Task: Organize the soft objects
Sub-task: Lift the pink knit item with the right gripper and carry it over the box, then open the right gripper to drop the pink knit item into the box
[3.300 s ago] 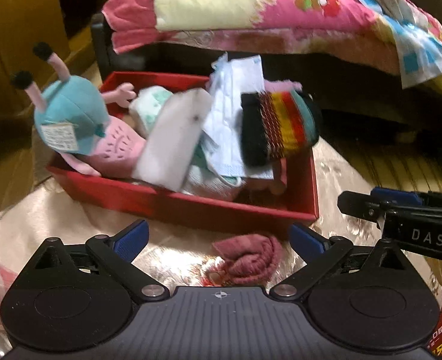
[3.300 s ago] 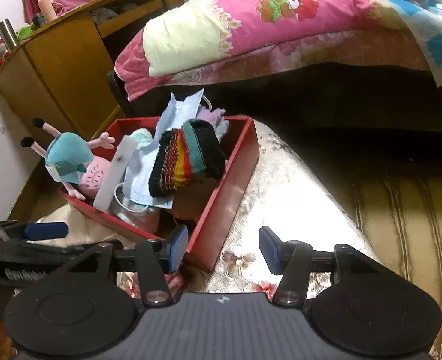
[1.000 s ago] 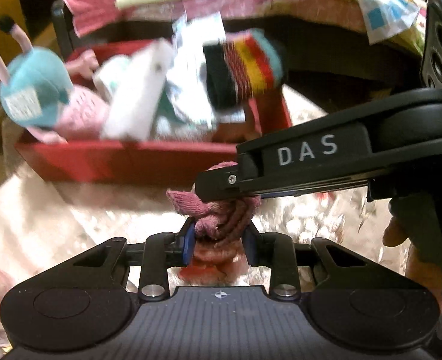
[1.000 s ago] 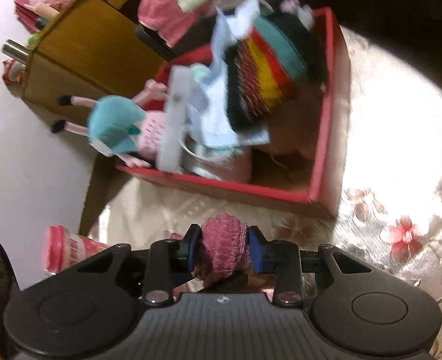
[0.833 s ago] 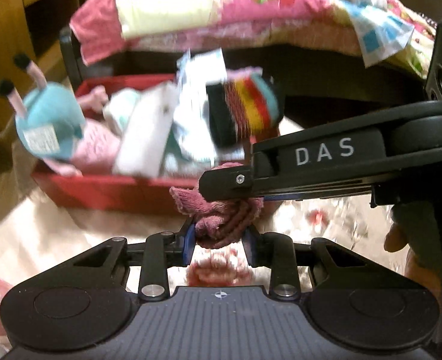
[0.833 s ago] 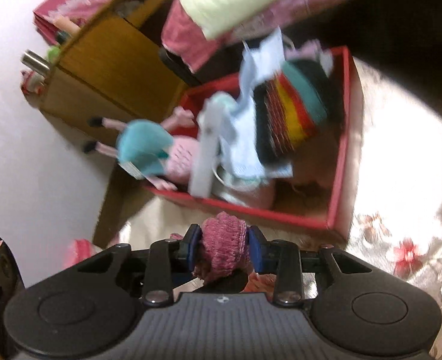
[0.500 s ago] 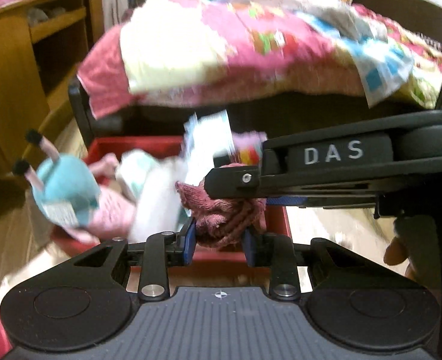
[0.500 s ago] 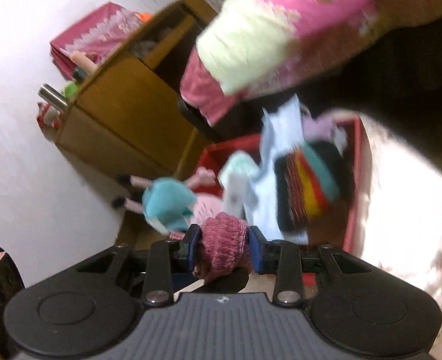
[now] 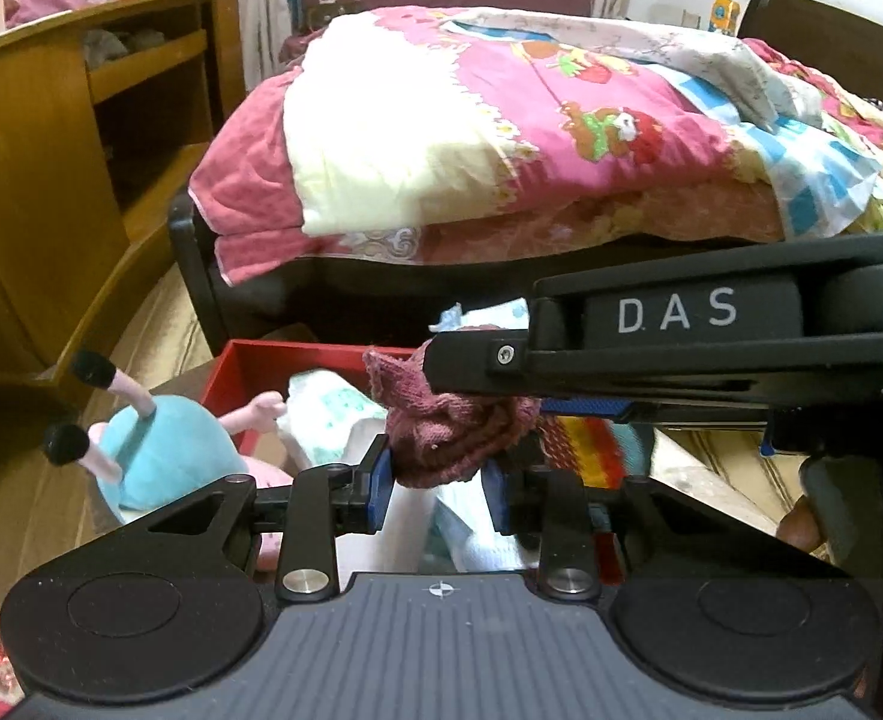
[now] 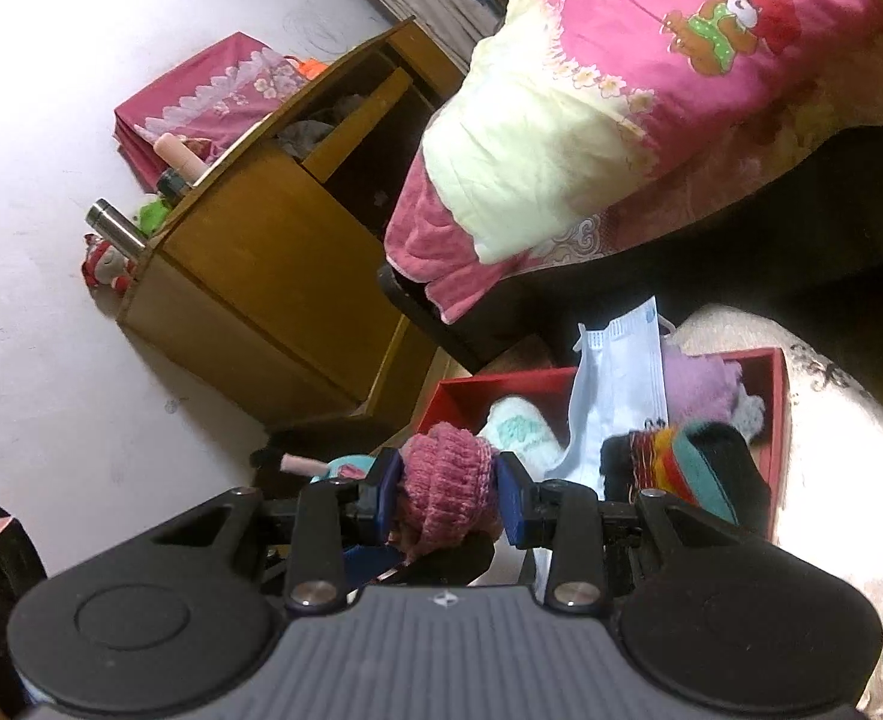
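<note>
Knitted pink sock point(image 9: 453, 438), bunched into a ribbed wad, is clamped from two sides: the left gripper point(image 9: 438, 483) has its blue pads pressed onto the lower part, and the right gripper point(image 10: 448, 495) has its pads pressed onto the other end, where the ribbed cuff bulges up between them. In the left wrist view the right gripper's black arm (lettered DAS) crosses just above the sock. The sock hangs clear in the air, in front of and above a red tray point(image 10: 780, 414).

That tray is crowded with soft things: a teal and pink plush toy point(image 9: 168, 450) with black-tipped feelers at its near left, a pale green and white bundle point(image 10: 519, 429), a light blue face mask point(image 10: 618, 378) standing upright, a striped knit piece point(image 10: 690, 465) in black, red, yellow and teal, and something lilac point(image 10: 696, 384) at the far end, possibly another knit.

The tray rests on a shiny cream cloth with a flower pattern point(image 10: 843, 480). Behind it stands a dark-framed bed under a pink cartoon quilt point(image 9: 561, 120), with a wooden cabinet point(image 9: 39, 168) against the white wall to the left.
</note>
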Demonstrator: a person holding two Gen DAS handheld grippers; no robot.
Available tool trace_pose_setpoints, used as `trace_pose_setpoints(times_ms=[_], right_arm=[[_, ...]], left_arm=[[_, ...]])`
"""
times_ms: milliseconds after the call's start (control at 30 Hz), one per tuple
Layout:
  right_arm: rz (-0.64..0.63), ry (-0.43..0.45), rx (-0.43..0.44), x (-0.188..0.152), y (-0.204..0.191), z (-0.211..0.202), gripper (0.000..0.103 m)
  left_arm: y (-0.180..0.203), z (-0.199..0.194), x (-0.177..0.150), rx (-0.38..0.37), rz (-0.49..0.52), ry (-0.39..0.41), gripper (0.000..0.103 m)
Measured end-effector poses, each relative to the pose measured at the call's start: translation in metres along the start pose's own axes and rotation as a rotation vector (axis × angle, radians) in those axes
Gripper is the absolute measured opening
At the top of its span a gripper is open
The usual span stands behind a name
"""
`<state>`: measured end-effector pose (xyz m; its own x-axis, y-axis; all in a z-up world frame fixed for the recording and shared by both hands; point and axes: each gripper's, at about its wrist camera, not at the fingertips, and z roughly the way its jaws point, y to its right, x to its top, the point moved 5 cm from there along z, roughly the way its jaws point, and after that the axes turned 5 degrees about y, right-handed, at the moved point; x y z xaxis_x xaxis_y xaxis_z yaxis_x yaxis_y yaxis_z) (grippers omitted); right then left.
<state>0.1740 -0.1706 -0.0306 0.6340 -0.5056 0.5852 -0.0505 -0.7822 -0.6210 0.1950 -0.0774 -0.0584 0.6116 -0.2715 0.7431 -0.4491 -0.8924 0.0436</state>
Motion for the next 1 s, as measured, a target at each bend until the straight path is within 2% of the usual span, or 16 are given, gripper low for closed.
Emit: trace_pose_setpoints(times_ms=[200,333,500,700,767,867,1000], right_arm=[[-0.012,0.003,-0.017,0.009,0.000,0.020,0.006],[-0.014,-0.001,-0.040,0.010,0.005,0.031,0.006],[0.003,-0.024,-0.073,0.003,0.020,0.042,0.006],[0.025,-0.032,-0.090,-0.003,0.029,0.040,0.006],[0.031,-0.032,-0.087,-0.004,0.029,0.035,0.006],[0.008,-0.022,-0.096,-0.006,0.025,0.021,0.006],[-0.019,-0.014,-0.111,-0.015,0.024,-0.001,0.006]], left_arm=[[-0.018,0.021,0.002,0.040,-0.032,-0.022,0.028],[-0.034,0.033,-0.003,0.055,-0.090,-0.056,0.024],[-0.044,0.038,-0.007,0.067,-0.125,-0.083,0.024],[-0.048,0.030,-0.010,0.054,-0.173,-0.100,0.030],[-0.048,0.024,-0.012,0.061,-0.184,-0.101,0.039],[-0.044,0.013,-0.015,0.065,-0.186,-0.100,0.047],[-0.035,-0.004,-0.019,0.080,-0.173,-0.088,0.053]])
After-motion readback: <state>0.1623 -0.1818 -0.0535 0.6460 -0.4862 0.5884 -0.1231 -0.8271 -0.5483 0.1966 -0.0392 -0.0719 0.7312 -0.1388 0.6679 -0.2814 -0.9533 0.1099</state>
